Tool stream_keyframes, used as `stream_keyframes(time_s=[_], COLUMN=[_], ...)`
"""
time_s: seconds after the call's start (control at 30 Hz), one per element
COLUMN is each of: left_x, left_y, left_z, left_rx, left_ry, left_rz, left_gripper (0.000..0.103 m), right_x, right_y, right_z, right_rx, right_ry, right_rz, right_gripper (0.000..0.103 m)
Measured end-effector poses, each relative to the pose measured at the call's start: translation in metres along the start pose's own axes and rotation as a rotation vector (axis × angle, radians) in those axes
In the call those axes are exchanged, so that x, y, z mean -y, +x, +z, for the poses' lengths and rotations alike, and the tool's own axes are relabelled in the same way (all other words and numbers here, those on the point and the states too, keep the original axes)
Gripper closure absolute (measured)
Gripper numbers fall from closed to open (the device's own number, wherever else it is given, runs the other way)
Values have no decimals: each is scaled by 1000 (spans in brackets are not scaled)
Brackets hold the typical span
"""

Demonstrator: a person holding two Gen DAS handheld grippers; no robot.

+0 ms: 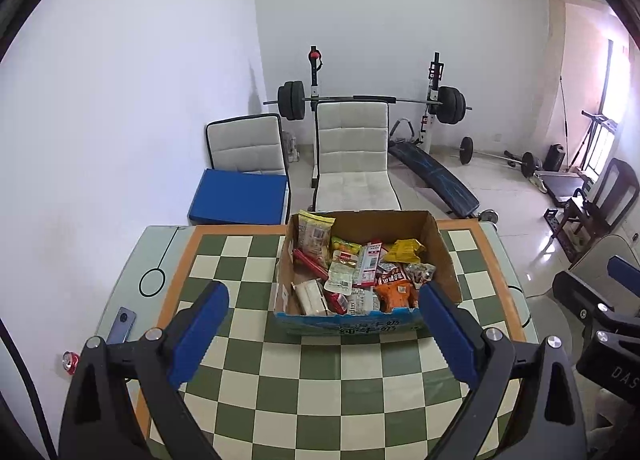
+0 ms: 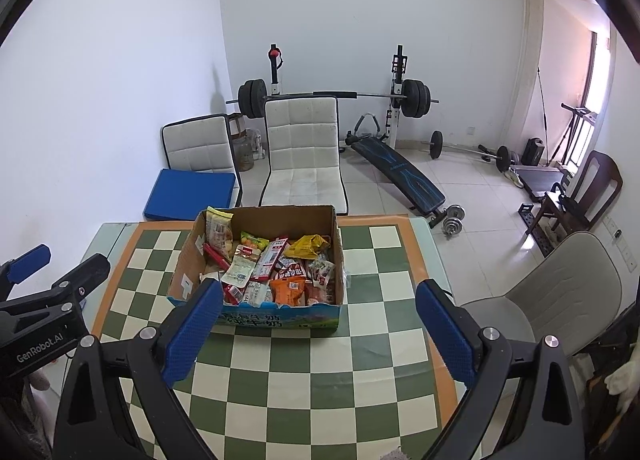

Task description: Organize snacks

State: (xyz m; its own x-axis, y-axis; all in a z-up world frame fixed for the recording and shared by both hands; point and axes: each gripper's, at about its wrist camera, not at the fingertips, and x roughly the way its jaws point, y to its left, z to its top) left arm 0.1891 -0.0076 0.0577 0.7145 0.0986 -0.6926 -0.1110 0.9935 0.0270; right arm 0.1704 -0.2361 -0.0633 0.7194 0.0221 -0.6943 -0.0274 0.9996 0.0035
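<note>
Green-and-cream checkered tabletop [image 1: 320,380] carries the open cardboard snack box [image 1: 444,260], dead ahead of my wide-open, empty left gripper [image 1: 320,324]; the right gripper [image 2: 320,324], equally spread, sees it slightly left.

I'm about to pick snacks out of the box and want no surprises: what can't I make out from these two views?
- Lower snack layers in the cardboard box: both views, buried under the top packets.
- Packet labels, e.g. the orange packet: too small to read.
- Box's near-left corner: right wrist view, behind a pad of the right hand-held gripper.
- Red can: left wrist view, partly behind the left hand-held gripper.
</note>
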Motion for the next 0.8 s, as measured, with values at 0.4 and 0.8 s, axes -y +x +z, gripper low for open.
stream_keyframes(time_s=[0.4,0.8], left_x=[-1,3], left_y=[3,4], left_z=[-5,-5], left_rx=[-18,-25], left_ry=[-13,-7], left_rz=[12,11], left_gripper=[6,6], right_x=[-2,-5], right_y=[0,6], right_z=[0,0], right_rx=[6,1], right_ry=[-11,-10], right_rz=[11,12], right_gripper=[4,4])
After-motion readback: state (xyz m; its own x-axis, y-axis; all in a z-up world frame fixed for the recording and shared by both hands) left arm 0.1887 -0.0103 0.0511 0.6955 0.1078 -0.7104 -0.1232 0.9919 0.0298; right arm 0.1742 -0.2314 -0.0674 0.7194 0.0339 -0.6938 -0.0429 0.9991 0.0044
